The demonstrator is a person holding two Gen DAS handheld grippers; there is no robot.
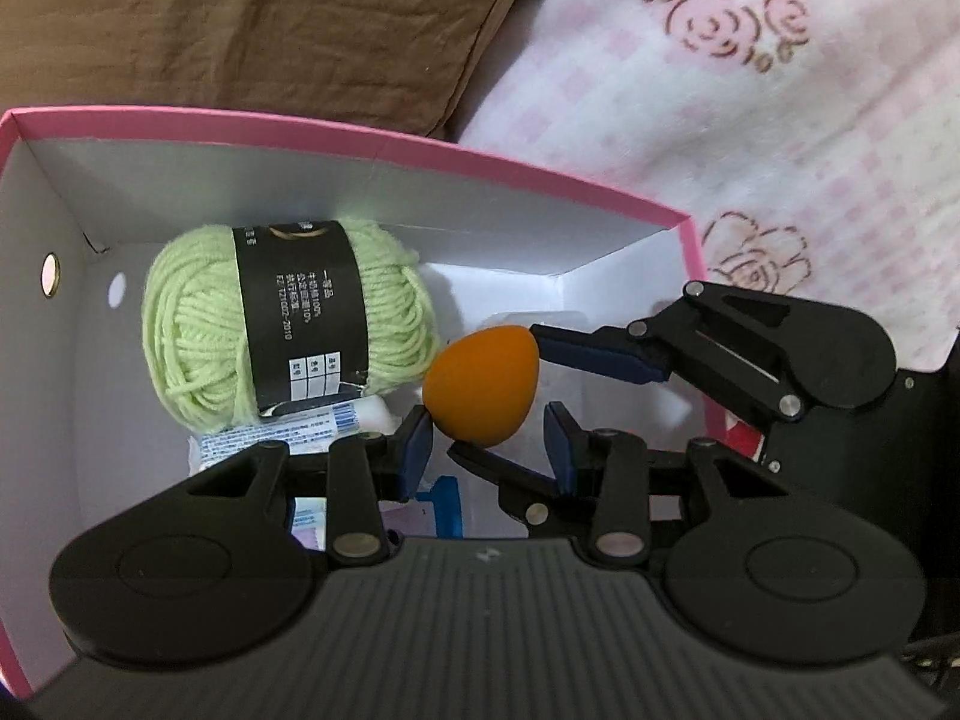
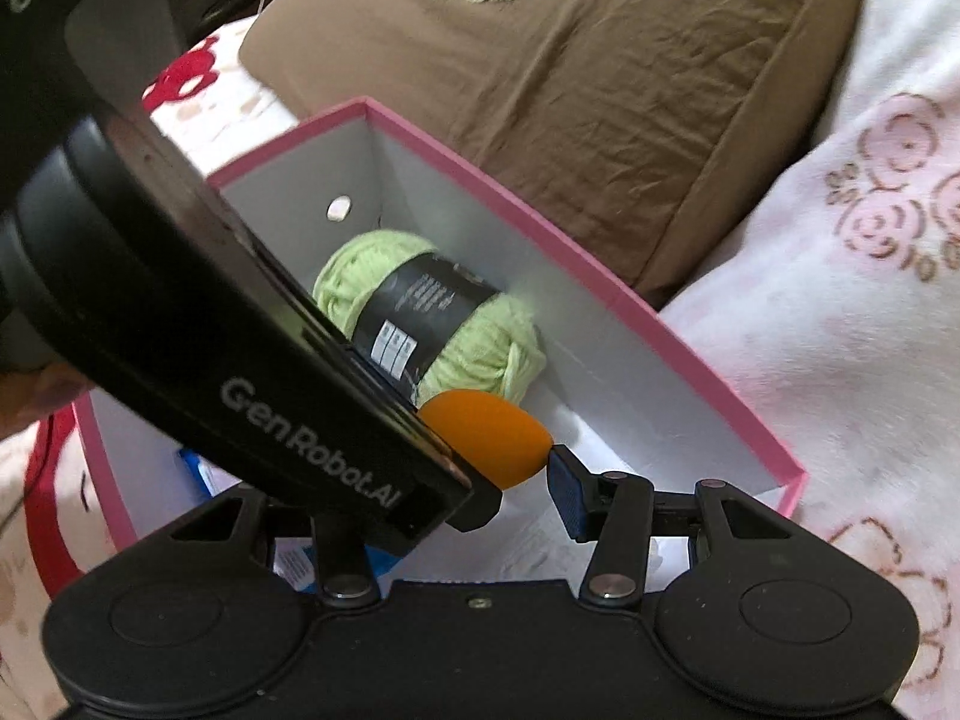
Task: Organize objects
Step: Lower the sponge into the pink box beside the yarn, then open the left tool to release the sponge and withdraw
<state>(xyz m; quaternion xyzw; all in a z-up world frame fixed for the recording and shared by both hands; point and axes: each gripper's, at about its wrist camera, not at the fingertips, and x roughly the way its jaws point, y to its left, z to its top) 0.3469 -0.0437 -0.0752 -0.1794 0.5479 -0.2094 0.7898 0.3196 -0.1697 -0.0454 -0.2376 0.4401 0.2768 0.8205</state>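
left wrist view: right gripper (image 1: 486,390) clamps the orange sponge (image 1: 480,387) over the pink box (image 1: 384,141), at 4 o'clock of the yarn (image 1: 282,324); left gripper (image 1: 489,444) looks narrow, empty. placing step; next, lower and release.

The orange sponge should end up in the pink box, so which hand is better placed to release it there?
Right. The right gripper has its jaws pinched on the orange sponge above the pink box, beside the green yarn; the left gripper hovers empty.
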